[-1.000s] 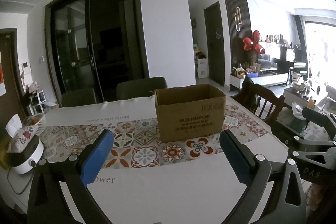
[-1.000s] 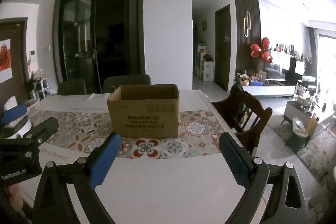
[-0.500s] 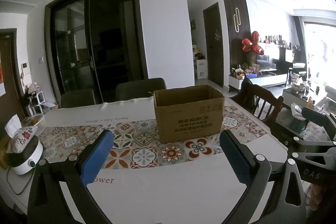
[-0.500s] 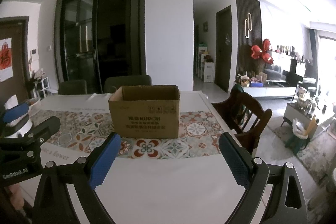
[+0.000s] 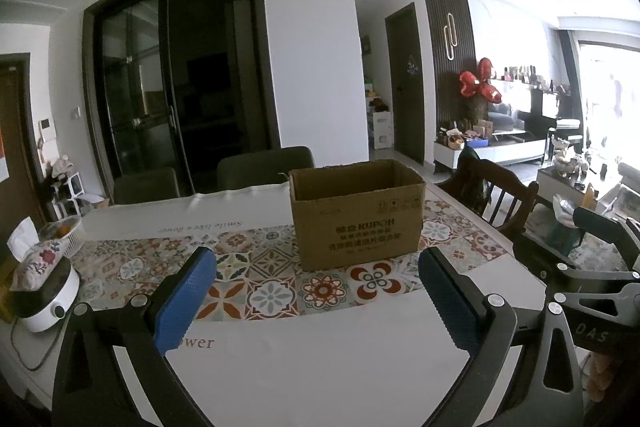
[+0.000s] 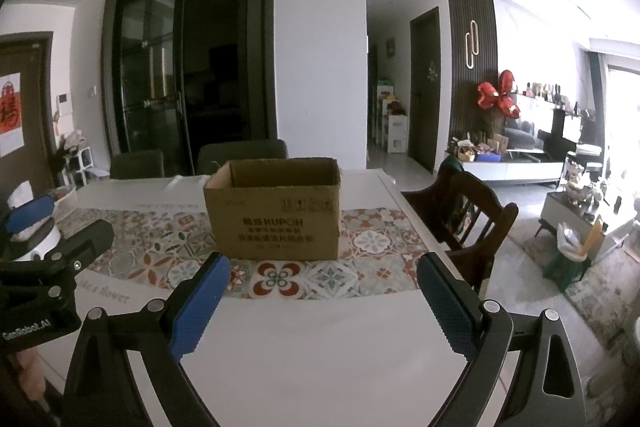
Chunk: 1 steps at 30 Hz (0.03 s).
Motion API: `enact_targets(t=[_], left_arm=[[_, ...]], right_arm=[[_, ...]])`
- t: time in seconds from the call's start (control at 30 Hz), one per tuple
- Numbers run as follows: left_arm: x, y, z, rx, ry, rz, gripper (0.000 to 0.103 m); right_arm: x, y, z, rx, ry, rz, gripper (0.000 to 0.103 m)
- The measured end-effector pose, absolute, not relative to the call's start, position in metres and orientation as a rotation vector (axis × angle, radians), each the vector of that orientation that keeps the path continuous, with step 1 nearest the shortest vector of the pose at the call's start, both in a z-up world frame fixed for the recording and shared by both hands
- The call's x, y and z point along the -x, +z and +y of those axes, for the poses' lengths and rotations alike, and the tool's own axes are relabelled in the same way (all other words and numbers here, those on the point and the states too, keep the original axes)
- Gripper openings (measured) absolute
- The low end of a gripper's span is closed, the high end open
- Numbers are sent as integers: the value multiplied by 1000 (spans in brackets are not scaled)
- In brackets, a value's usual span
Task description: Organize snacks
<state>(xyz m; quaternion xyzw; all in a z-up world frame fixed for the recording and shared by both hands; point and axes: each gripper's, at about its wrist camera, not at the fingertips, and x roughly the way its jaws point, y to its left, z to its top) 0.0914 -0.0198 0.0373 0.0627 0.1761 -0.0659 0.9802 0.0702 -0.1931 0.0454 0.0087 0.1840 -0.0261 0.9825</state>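
Observation:
An open brown cardboard box point(image 5: 356, 215) stands upright on the patterned runner of the table point(image 5: 320, 359); it also shows in the right wrist view point(image 6: 276, 211). Its inside is hidden from here. No snacks are in view. My left gripper point(image 5: 318, 295) is open and empty, held above the white near part of the table, short of the box. My right gripper point(image 6: 324, 297) is open and empty, at a similar distance from the box. Each gripper shows at the edge of the other's view.
A white appliance with a floral tissue pouch point(image 5: 40, 279) and a small basket point(image 5: 62, 231) sit at the table's left. Dark chairs point(image 5: 264, 167) stand behind the table. A wooden chair point(image 6: 464, 215) stands at its right side.
Both views have shifted slightly; the box sits a little higher in the frames. Both grippers stay open and empty.

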Motion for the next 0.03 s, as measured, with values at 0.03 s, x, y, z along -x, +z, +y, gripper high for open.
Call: enact_targets(t=[0.03], left_arm=[[-92, 37, -20, -128, -132, 355, 103]], right_arm=[[-70, 45, -193, -17, -53, 370, 95]])
